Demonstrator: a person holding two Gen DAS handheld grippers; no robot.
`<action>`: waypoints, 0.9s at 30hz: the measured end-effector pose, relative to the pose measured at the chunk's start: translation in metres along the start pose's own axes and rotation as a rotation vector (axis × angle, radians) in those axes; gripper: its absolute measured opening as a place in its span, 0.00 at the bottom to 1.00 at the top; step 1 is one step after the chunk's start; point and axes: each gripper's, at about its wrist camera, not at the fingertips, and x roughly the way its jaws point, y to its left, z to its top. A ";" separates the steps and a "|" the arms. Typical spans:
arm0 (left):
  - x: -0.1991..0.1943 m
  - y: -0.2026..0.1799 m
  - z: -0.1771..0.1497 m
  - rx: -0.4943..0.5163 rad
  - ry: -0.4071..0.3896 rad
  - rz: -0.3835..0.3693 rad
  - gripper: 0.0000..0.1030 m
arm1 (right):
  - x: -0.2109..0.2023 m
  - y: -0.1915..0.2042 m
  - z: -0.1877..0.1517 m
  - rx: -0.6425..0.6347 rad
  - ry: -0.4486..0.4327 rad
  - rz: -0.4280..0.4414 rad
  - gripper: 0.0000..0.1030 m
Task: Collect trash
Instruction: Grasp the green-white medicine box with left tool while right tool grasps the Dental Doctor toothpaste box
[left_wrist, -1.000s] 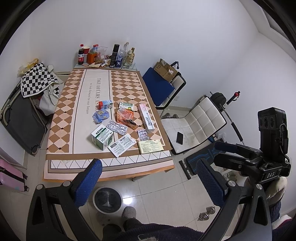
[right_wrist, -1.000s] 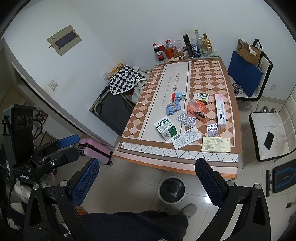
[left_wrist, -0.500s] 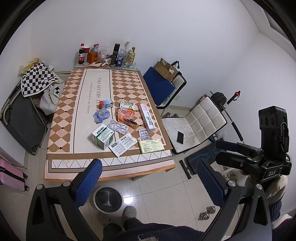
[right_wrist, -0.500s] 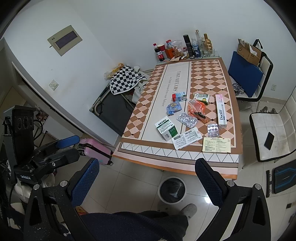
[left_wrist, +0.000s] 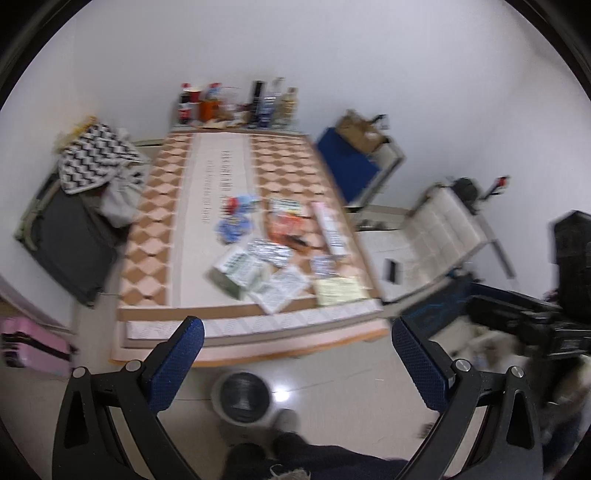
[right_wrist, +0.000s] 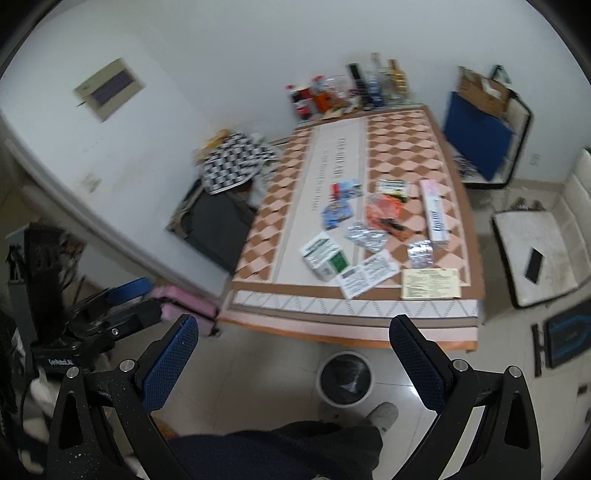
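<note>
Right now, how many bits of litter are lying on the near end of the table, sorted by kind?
Boxes: 4
Foil blister packs: 2
Paper leaflets: 2
Plastic wrappers: 2
Total: 10
</note>
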 end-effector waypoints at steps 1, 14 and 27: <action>0.011 0.006 0.001 0.002 0.002 0.043 1.00 | 0.004 -0.003 0.001 0.024 -0.005 -0.021 1.00; 0.244 0.043 0.037 0.220 0.323 0.209 1.00 | 0.170 -0.126 0.053 0.279 0.158 -0.277 1.00; 0.416 0.035 0.058 0.436 0.675 0.282 0.99 | 0.391 -0.284 0.161 0.233 0.439 -0.406 0.99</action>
